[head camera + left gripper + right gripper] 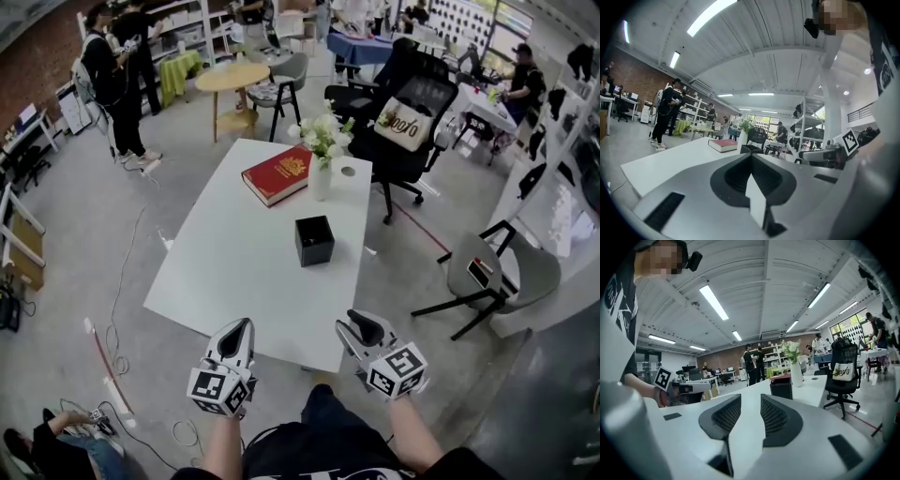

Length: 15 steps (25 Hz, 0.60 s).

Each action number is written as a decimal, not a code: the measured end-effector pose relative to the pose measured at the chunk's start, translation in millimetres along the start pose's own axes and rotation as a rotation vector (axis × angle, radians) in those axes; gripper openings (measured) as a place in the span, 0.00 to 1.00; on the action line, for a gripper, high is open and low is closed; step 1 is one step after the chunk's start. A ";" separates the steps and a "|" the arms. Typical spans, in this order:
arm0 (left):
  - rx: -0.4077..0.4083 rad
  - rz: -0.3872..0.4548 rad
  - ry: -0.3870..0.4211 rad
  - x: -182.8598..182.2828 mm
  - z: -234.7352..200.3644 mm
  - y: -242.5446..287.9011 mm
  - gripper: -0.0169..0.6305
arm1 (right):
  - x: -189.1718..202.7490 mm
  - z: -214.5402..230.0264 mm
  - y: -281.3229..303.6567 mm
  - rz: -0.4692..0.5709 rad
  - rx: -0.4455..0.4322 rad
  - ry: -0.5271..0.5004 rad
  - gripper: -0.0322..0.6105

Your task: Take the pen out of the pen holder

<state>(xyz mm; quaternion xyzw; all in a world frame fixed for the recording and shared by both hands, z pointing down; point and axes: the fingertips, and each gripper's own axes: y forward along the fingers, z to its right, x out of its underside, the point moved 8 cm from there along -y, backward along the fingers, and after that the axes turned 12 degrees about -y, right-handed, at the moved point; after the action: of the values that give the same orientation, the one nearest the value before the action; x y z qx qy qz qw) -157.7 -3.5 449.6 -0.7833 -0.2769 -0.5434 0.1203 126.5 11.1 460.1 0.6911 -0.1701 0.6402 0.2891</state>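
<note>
Left gripper jaws together, right gripper apart and empty; you hold both short of the pen holder. No pen shows: hidden inside, or out already.

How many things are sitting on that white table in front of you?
3: a red book at the far end, a white vase of flowers just right of it, and a black pen holder nearer the middle. Anything inside the holder is hidden.
</note>
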 end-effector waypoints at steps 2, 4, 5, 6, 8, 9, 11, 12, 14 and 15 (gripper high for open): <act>-0.014 -0.003 -0.003 -0.1 -2.9 12.2 0.01 | 1.1 13.0 13.1 -0.016 -0.028 -0.005 0.26; -0.030 -0.004 -0.009 -0.6 -6.0 24.6 0.01 | 1.8 26.5 26.6 -0.027 -0.053 -0.006 0.26; -0.037 -0.004 -0.012 -1.0 -7.6 31.2 0.01 | 1.6 33.1 33.5 -0.032 -0.065 -0.010 0.26; -0.043 -0.005 -0.016 -1.4 -8.9 37.4 0.01 | 1.2 39.1 40.3 -0.036 -0.079 -0.015 0.26; -0.055 -0.004 -0.022 -1.8 -10.8 48.2 0.01 | -0.3 49.3 52.5 -0.044 -0.110 -0.030 0.26; -0.062 -0.003 -0.025 -2.1 -11.5 53.2 0.01 | -1.4 54.0 57.9 -0.048 -0.125 -0.038 0.26; -0.076 -0.001 -0.030 -2.8 -12.6 63.5 0.01 | -3.6 63.6 67.3 -0.053 -0.152 -0.052 0.26; -0.084 0.000 -0.031 -3.1 -13.1 68.7 0.01 | -4.3 68.7 71.7 -0.056 -0.164 -0.058 0.26; -0.100 0.001 -0.034 -3.8 -14.4 78.2 0.01 | -5.2 78.1 80.0 -0.059 -0.185 -0.064 0.26; -0.107 0.002 -0.035 -4.2 -14.9 82.1 0.01 | -5.5 82.1 84.0 -0.060 -0.195 -0.066 0.26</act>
<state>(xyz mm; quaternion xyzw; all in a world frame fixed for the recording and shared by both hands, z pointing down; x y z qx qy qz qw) -124.1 -79.2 460.7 -0.7983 -0.2488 -0.5435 0.0736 139.5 -105.5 468.9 0.6853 -0.2202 0.5885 0.3681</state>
